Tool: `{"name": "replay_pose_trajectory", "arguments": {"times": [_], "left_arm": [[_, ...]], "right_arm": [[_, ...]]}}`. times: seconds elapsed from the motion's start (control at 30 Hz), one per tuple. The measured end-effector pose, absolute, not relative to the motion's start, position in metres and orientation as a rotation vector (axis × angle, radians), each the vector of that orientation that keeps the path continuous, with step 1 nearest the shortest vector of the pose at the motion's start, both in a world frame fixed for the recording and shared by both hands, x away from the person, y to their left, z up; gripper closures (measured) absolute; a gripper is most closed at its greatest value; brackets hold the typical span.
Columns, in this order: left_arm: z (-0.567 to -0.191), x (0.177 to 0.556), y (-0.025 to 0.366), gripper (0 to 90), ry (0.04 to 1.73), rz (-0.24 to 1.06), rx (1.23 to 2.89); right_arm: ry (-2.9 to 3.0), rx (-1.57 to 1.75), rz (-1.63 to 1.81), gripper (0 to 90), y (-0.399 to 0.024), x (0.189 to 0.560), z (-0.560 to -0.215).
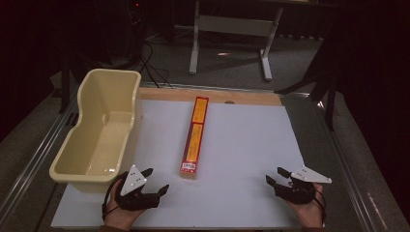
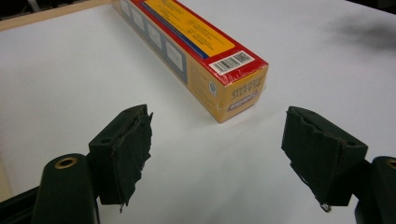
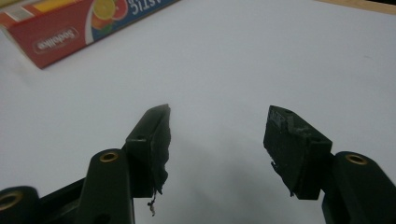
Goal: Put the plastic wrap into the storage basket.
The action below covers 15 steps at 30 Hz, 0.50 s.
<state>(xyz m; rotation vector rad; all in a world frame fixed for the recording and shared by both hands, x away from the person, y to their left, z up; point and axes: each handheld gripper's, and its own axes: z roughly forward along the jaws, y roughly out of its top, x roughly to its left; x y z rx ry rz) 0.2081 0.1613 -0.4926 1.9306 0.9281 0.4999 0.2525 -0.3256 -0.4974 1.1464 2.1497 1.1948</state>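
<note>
Reaching comes first: your left gripper (image 1: 153, 182) and right gripper (image 1: 276, 176) rest at the desk's (image 1: 241, 145) near edge, fingers spread, empty. Box (image 1: 195, 137) lies mid-desk; I'd close the left fingers across its near end.

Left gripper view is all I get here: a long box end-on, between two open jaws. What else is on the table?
Observer: A cream plastic tub stands left of the long box, apart from it.
Operator: Where is the other gripper?
Observer: The right gripper rests near the table's right front, jaws open, nothing between them.
Operator: Is the tub empty?
Observer: Yes, the high view shows its bare floor.
</note>
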Motion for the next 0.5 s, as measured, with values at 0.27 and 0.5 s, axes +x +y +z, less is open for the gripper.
{"name": "replay_pose_trajectory", "arguments": {"times": [0.27,0.5], "left_arm": [[-0.491,0.208,0.164,22.6,0.924,0.495,1.904],[-0.49,0.208,0.165,21.4,0.929,0.514,1.888]], "right_arm": [[2.154,1.17,1.211,38.1,-0.322,0.252,-0.497],[2.166,1.18,1.253,36.2,-0.315,0.254,-0.494]]}}
